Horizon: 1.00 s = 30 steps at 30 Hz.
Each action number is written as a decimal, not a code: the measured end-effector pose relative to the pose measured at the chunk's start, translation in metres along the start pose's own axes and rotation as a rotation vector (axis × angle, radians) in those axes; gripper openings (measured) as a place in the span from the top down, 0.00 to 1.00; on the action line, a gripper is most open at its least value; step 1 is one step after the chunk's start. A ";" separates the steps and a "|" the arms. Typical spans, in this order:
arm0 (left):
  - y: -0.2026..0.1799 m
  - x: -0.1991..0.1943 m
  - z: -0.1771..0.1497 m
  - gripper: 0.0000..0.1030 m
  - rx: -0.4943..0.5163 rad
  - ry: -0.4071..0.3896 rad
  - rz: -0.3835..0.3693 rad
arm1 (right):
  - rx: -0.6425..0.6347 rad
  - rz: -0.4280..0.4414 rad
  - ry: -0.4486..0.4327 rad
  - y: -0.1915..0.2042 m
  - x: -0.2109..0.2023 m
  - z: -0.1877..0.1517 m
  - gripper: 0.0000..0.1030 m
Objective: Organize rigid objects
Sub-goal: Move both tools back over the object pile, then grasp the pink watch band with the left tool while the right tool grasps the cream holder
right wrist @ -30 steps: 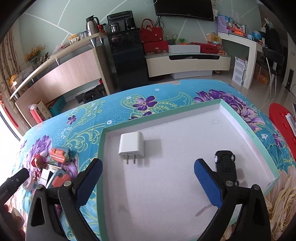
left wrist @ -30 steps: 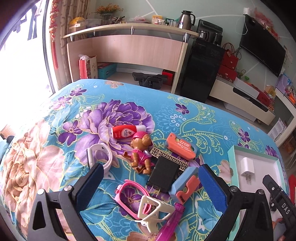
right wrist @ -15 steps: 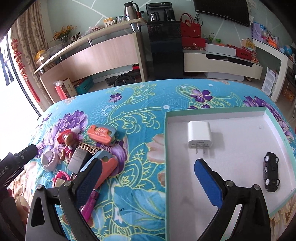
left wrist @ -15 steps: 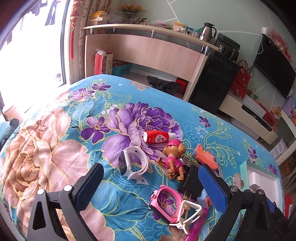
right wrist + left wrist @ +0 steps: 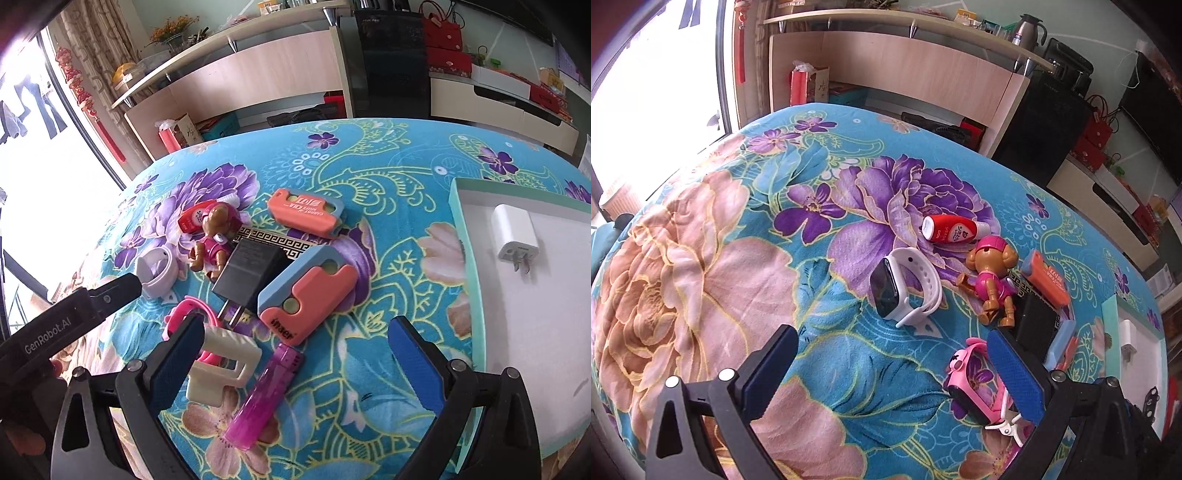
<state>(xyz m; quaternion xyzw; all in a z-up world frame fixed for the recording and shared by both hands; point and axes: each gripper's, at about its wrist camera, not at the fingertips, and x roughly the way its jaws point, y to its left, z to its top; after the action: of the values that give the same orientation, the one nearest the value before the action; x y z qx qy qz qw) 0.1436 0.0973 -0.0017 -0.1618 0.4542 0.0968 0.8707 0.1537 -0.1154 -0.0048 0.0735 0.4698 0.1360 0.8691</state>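
Observation:
Small rigid objects lie in a cluster on the flowered blanket. My left gripper (image 5: 890, 358) is open and empty, just short of a white smartwatch (image 5: 905, 286). Beyond it lie a red tube (image 5: 951, 229), a pink toy dog (image 5: 991, 280) and a pink watch (image 5: 975, 384). My right gripper (image 5: 295, 350) is open and empty, above a purple lighter (image 5: 264, 395) and an orange-blue cutter (image 5: 308, 297). A black charger (image 5: 251, 275), a second orange cutter (image 5: 304, 210) and a cream clip (image 5: 225, 363) lie close by. A white charger (image 5: 515, 232) lies in the white tray (image 5: 461, 218).
The left gripper's body (image 5: 70, 317) reaches in from the left of the right wrist view. The tray (image 5: 1108, 314) sits at the blanket's right edge. A wooden counter (image 5: 905, 70), a black cabinet (image 5: 391, 55) and a low TV stand (image 5: 502, 96) stand beyond the bed.
My left gripper has swung left, bringing the white smartwatch toward centre. My right gripper has swung left from over the tray to over the object cluster. Both stayed open.

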 end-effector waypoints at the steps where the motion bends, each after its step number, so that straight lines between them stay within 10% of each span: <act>1: 0.001 0.000 0.000 0.00 -0.002 0.001 0.004 | 0.003 0.012 0.004 0.001 0.001 -0.001 0.03; 12: 0.011 0.006 0.000 0.00 -0.058 0.029 -0.013 | -0.038 0.068 0.036 0.019 0.006 -0.007 0.05; 30: 0.010 0.017 -0.002 0.00 -0.074 0.070 -0.034 | -0.039 0.121 0.068 0.029 0.013 -0.014 0.39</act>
<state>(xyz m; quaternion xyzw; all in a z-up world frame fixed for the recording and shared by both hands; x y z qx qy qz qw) 0.1482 0.1059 -0.0185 -0.2049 0.4779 0.0931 0.8491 0.1439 -0.0836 -0.0149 0.0804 0.4908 0.1999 0.8442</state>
